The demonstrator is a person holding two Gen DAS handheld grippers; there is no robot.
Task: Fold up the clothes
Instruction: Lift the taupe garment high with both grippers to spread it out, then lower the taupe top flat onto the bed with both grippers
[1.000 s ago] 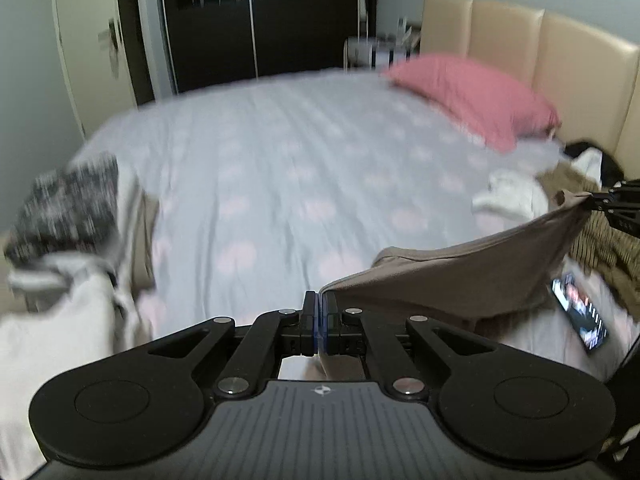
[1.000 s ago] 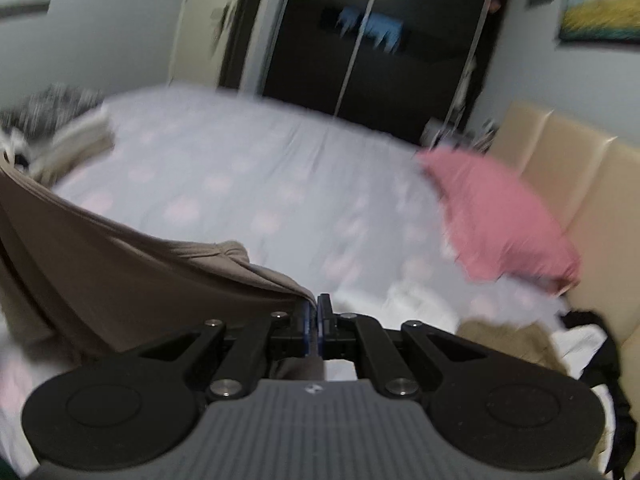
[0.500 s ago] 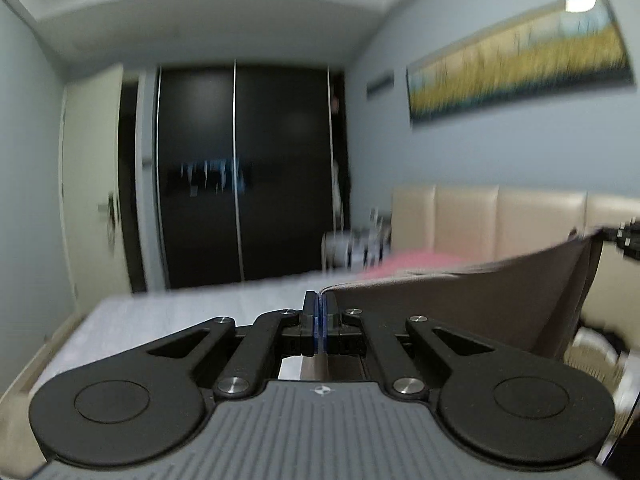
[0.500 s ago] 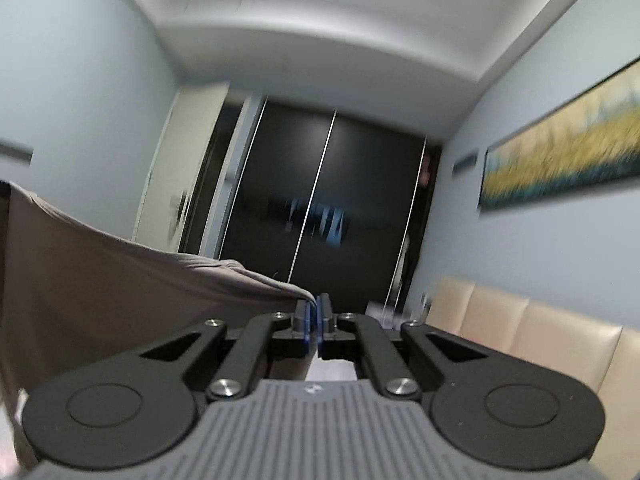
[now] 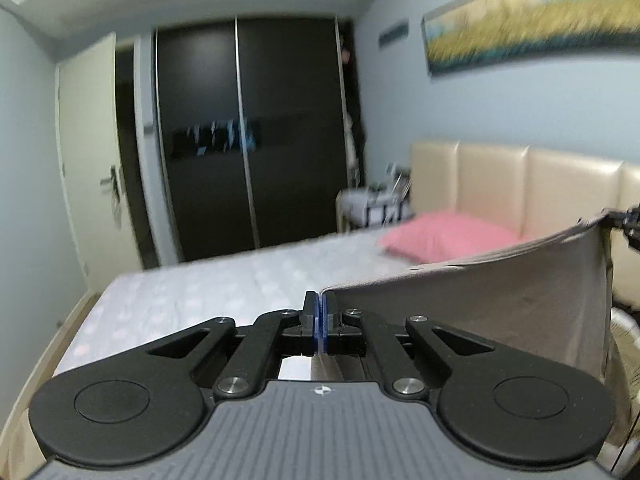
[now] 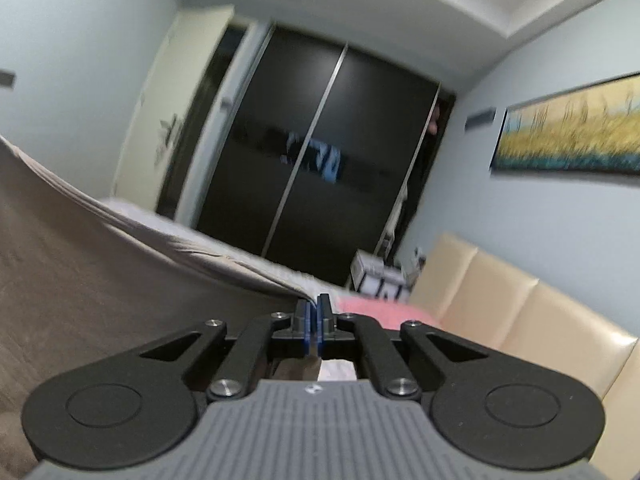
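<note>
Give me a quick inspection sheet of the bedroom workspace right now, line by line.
Surface: bed with a pale patterned sheet, mostly bare in view.
Job's things: brown garment held up and stretched between both grippers.
Clutter: pink pillow by the headboard; small stand with items beside the bed.
Grippers: left gripper and right gripper each shut on a corner of the garment.
Cables: nothing seen.
Surroundings: dark wardrobe, pale door, wall painting.
</note>
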